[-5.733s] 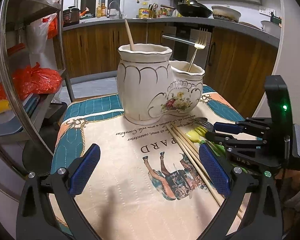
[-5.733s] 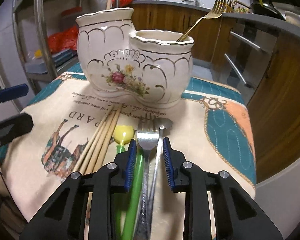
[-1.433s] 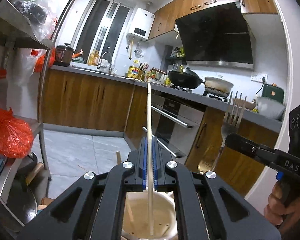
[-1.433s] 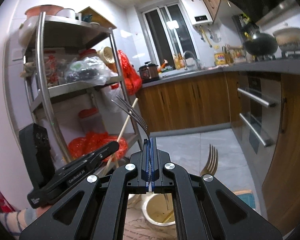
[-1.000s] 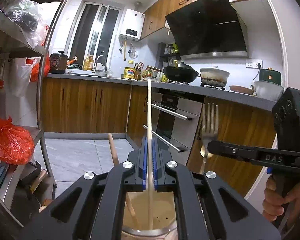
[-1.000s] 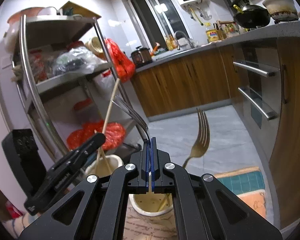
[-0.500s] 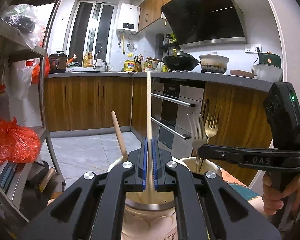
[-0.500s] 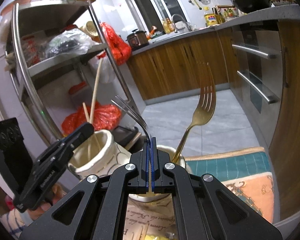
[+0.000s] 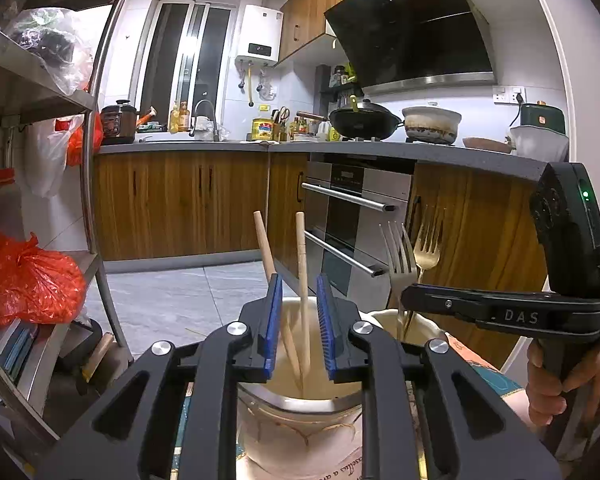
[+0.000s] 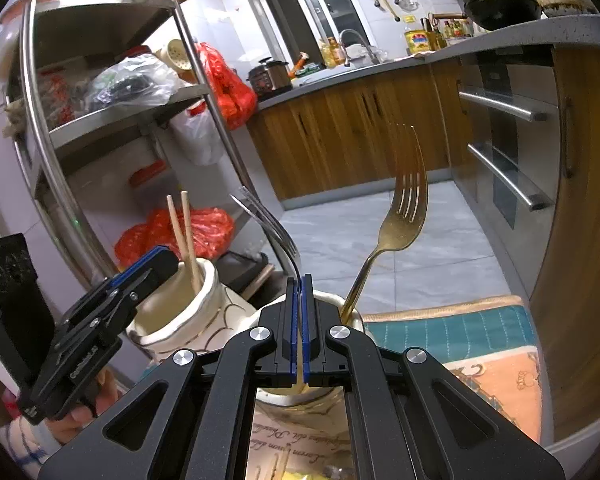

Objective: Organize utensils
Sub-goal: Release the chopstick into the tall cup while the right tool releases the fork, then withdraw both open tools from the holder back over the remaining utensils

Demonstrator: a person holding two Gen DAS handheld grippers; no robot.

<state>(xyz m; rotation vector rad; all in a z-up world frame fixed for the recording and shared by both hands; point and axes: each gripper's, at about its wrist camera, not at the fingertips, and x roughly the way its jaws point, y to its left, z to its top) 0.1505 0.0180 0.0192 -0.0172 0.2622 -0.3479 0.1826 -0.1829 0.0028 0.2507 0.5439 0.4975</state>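
Left camera: the left gripper [image 9: 298, 332] sits over the tall pot [image 9: 300, 416]. Its blue jaws are opening. A chopstick [image 9: 302, 272] stands in the gap between them, and the pads do not touch it. A second chopstick [image 9: 266, 248] leans beside it. Both go down into the tall pot. To the right, the right gripper [image 9: 410, 300] reaches in from the side, with a hand [image 9: 556, 376] on its handle. It is over the small pot [image 9: 404, 326]. A silver fork [image 9: 398, 256] sticks up from its tip. A gold fork [image 9: 428, 248] stands in the small pot just behind.

Right camera: the right gripper [image 10: 299, 344] is squeezed tight on the silver fork [image 10: 268, 224]. The fork's prongs curve up and to the left. The small pot [image 10: 340, 304] is right under the jaws. The gold fork [image 10: 396, 224] leans out of it to the right. On the left, the left gripper [image 10: 148, 268] is at the tall pot [image 10: 180, 312], where the two chopsticks [image 10: 182, 232] stand. The pots sit on a cloth [image 10: 460, 336] with a blue edge.
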